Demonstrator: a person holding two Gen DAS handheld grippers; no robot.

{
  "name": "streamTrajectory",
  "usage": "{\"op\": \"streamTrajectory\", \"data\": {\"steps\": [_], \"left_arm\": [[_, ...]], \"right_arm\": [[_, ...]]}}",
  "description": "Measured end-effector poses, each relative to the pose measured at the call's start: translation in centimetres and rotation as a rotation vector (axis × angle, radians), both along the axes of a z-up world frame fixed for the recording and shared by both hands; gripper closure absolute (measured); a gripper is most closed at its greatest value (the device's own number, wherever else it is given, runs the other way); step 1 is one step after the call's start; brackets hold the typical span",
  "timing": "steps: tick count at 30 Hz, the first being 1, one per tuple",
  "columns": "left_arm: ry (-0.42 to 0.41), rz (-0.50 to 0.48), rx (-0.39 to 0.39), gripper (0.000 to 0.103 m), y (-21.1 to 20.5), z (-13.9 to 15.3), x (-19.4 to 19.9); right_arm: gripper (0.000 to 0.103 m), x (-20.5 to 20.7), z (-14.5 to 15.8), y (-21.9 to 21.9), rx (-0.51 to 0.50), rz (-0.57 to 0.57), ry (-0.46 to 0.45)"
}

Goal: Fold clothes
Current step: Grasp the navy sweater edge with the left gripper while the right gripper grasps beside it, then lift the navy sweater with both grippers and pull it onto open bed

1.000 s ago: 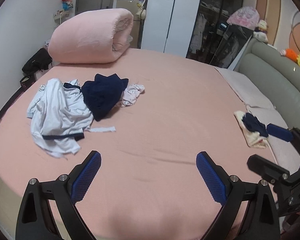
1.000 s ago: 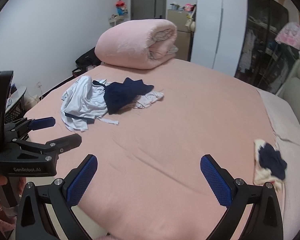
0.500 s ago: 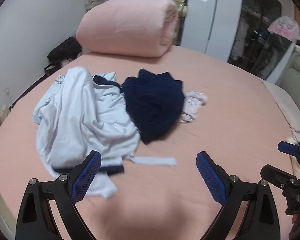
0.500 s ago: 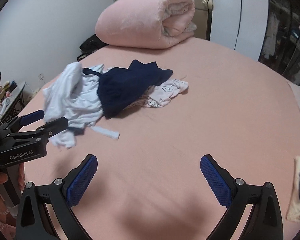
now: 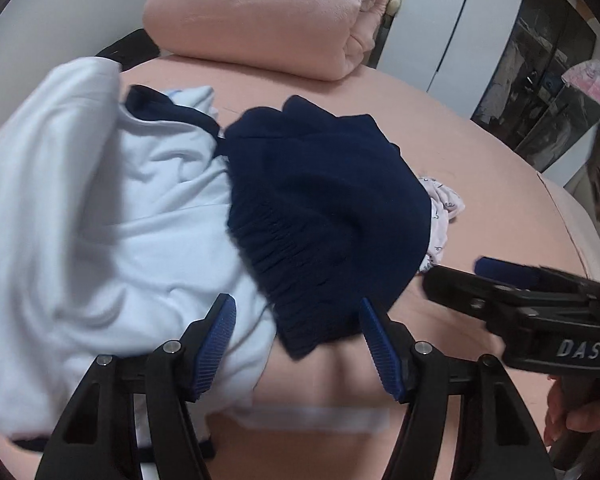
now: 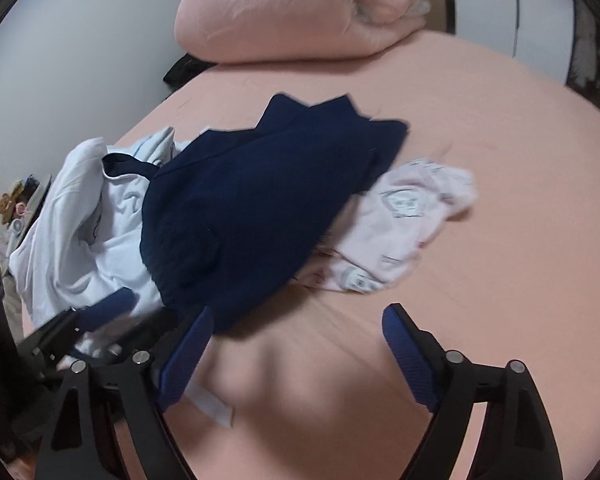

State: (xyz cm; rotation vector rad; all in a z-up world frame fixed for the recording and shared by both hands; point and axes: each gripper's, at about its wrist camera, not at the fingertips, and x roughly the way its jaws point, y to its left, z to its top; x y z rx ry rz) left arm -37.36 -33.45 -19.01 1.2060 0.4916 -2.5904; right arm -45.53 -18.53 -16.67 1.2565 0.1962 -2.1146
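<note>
On my left wrist view, the pale blue shirt point(image 5: 100, 220) fills the left half of the frame, crumpled in soft folds with a dark collar band near the top. It looks thin and limp; I judge it will sag and slide unless taken by a hem or shoulder seam. My left hand-held gripper point(image 5: 296, 340) sits low in the middle, its ribbed blue pads spread apart with nothing between them, straddling the lower edge of the navy garment point(image 5: 328, 208). That piece lies heaped on the shirt's right side, a heavier knit with a gathered, ribbed band along its lower edge; I judge the band the firmest place to pinch. Right of it a pink printed garment point(image 5: 440, 216) peeks out, light and wrinkled.

All three lie unfolded in one pile on the pink bed point(image 5: 500, 184), with a rolled quilt point(image 5: 260, 12) at the top.

On the right wrist view, my right hand-held gripper point(image 6: 296, 356) also stands wide and empty, at the bottom centre over bare sheet just below the navy piece.
</note>
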Motion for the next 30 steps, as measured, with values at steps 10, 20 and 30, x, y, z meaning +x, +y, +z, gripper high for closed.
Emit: {"op": "streamTrajectory", "data": {"steps": [10,20,30], "left_arm": [[0.017,-0.046,-0.051,0.079,1.7,-1.4,-1.7],[0.003,-0.201,-0.008,0.08,6.8,0.7,2.7],[-0.064,-0.469,0.117,0.08,19.3,3.6,10.8]], "right_arm": [[0.068,-1.1,-2.7,-4.1,-0.041,0.109,-0.034],[0.082,2.2,-1.5,-1.5,0.042,0.258,-0.069],[0.082,10.9,0.9,12.3,0.16,0.235,-0.092]]}}
